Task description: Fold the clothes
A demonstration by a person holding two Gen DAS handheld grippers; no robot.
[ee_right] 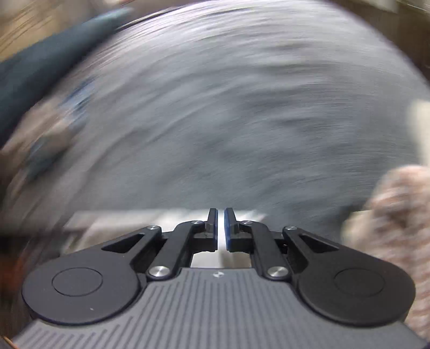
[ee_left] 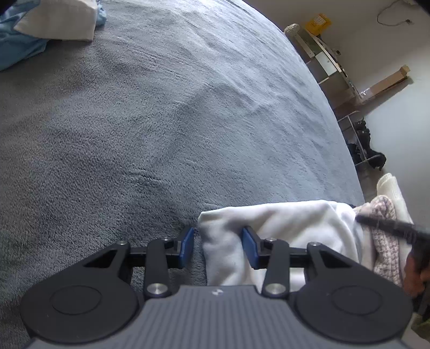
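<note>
Left gripper point(ee_left: 218, 248), blue-padded black fingers, jaws spread wide over the grey fleece blanket point(ee_left: 161, 120) covering the bed. The left edge of a soft white cloth garment point(ee_left: 268, 222) lies between the pads; left pad clear of it, right pad pressed into a fold, nothing clamped. The white garment sits at the near edge of the bed, just beside a pink-and-white knitted garment point(ee_left: 384, 241) and a cream knit piece point(ee_left: 389, 185). A light blue fabric with a white pillow point(ee_left: 59, 21) on it lies far off at the top left.

Right wrist view is heavily motion-blurred. Right gripper point(ee_right: 220, 225) has jaws nearly together with a thin gap; a white strip shows in the gap, cannot tell if it is pinched. Pink knit blur at right point(ee_right: 397, 214). No containers visible, only a metal shelf rack point(ee_left: 328, 61) by the wall, contents unclear.
</note>
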